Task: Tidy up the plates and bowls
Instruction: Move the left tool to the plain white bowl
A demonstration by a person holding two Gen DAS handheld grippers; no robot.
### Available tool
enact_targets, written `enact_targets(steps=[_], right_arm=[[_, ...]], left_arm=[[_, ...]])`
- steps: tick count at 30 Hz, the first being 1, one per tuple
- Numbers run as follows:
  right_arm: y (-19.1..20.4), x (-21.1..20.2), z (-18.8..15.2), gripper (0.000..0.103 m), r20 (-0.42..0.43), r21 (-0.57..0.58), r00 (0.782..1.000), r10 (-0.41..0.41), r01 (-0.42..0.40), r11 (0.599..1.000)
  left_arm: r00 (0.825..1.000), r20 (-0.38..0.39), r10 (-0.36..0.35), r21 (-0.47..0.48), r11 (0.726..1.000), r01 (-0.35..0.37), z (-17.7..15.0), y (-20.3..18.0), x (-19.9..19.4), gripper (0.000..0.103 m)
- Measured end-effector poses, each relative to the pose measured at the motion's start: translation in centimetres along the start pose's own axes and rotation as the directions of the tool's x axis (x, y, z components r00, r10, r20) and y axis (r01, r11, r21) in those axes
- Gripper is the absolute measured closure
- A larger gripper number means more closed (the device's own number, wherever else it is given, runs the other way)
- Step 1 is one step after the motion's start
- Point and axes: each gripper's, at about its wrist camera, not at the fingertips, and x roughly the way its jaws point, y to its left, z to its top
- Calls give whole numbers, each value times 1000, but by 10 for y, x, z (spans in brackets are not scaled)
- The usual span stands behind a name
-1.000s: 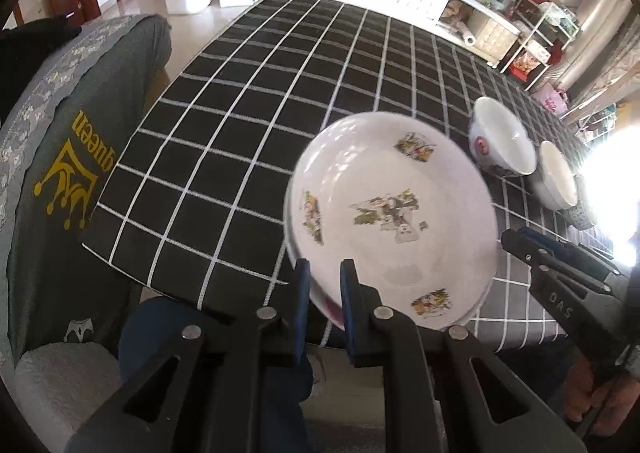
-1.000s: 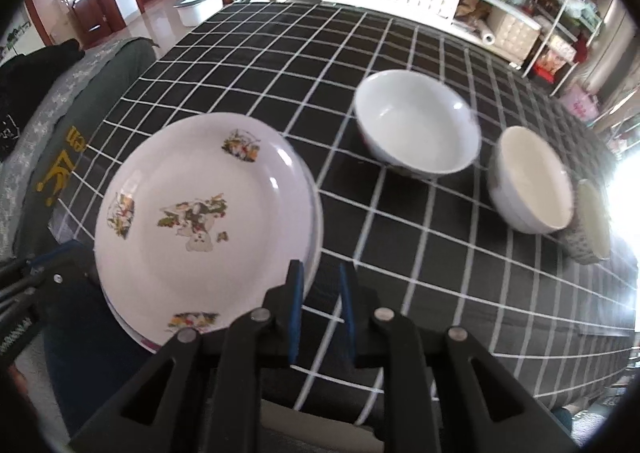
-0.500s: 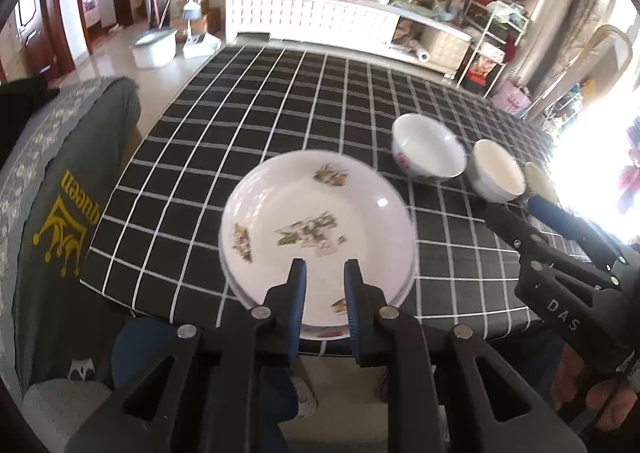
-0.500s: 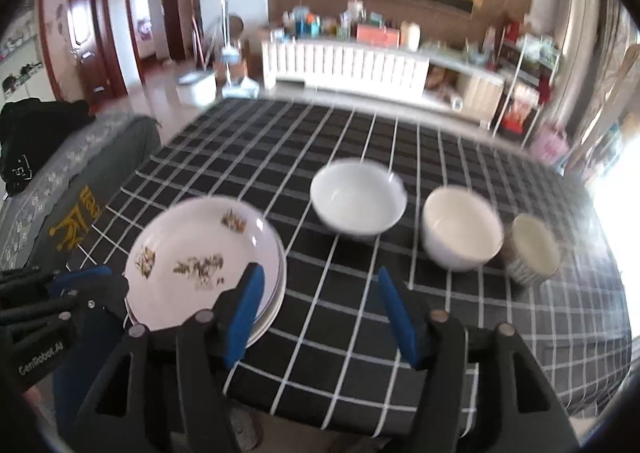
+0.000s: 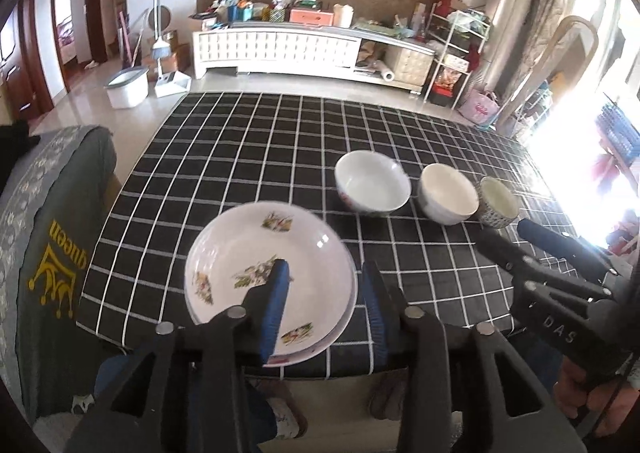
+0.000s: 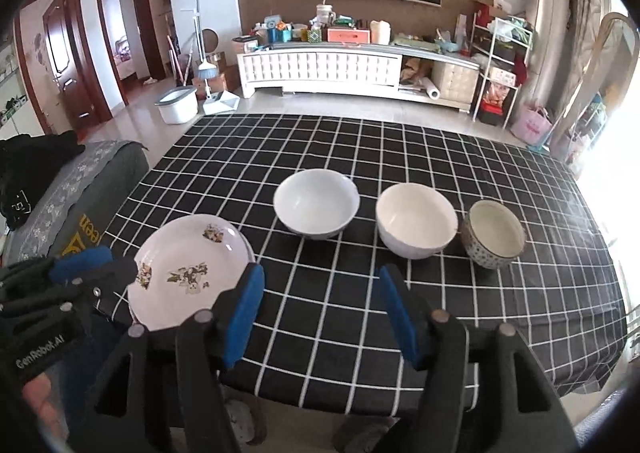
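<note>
A stack of white plates with flower prints (image 5: pixel 240 253) (image 6: pixel 180 253) lies at the near left of the black checked table (image 5: pixel 240 141) (image 6: pixel 360 149). To its right stand, in a row, a white bowl (image 5: pixel 372 183) (image 6: pixel 316 205), a cream bowl (image 5: pixel 448 197) (image 6: pixel 416 221) and a small patterned bowl (image 5: pixel 498 203) (image 6: pixel 496 233). My left gripper (image 5: pixel 325 269) (image 6: pixel 92 261) hovers over the plates' near edge. Its jaws are opening and hold nothing. My right gripper (image 6: pixel 320 277) (image 5: pixel 532 237) hangs above the table's front edge, wide open with nothing between its fingers.
A grey covered seat (image 5: pixel 52 253) (image 6: pixel 80 189) with yellow lettering stands against the table's left side. A long white cabinet (image 5: pixel 276 49) (image 6: pixel 320 69) with clutter lines the far wall. A person's hand (image 5: pixel 580 381) holds the right gripper.
Both grippers have risen and drawn back from the plates, which stay on the table. The right jaws opened wide first, then the left jaws began to part.
</note>
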Motion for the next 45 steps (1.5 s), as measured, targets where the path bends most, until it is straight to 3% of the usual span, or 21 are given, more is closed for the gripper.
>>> enact_targets(steps=[14, 24, 29, 33, 36, 41, 45], right_arm=[[-33, 22, 32, 38, -58, 53, 997, 49, -46, 998], [-38, 77, 74, 38, -70, 21, 996, 50, -49, 999], [-44, 114, 85, 38, -104, 39, 994, 42, -38, 998], [-50, 148, 94, 38, -209, 51, 977, 47, -37, 998], [-60, 169, 97, 38, -273, 135, 952, 142, -108, 985], [-74, 185, 89, 38, -308, 247, 925, 221, -147, 958], [-71, 193, 83, 38, -346, 221, 916, 204, -132, 966]], left_arm=[[999, -19, -49, 89, 995, 51, 54, -25, 40, 55], [998, -53, -42, 165, 985, 50, 96, -38, 99, 55], [993, -115, -24, 175, 984, 44, 111, -35, 144, 55], [984, -169, -50, 130, 989, 72, 120, -26, 173, 55], [975, -212, -58, 107, 991, 82, 124, -20, 196, 55], [946, -302, -122, 65, 987, 148, 125, -11, 220, 55], [937, -323, -137, 34, 987, 156, 123, -5, 230, 57]])
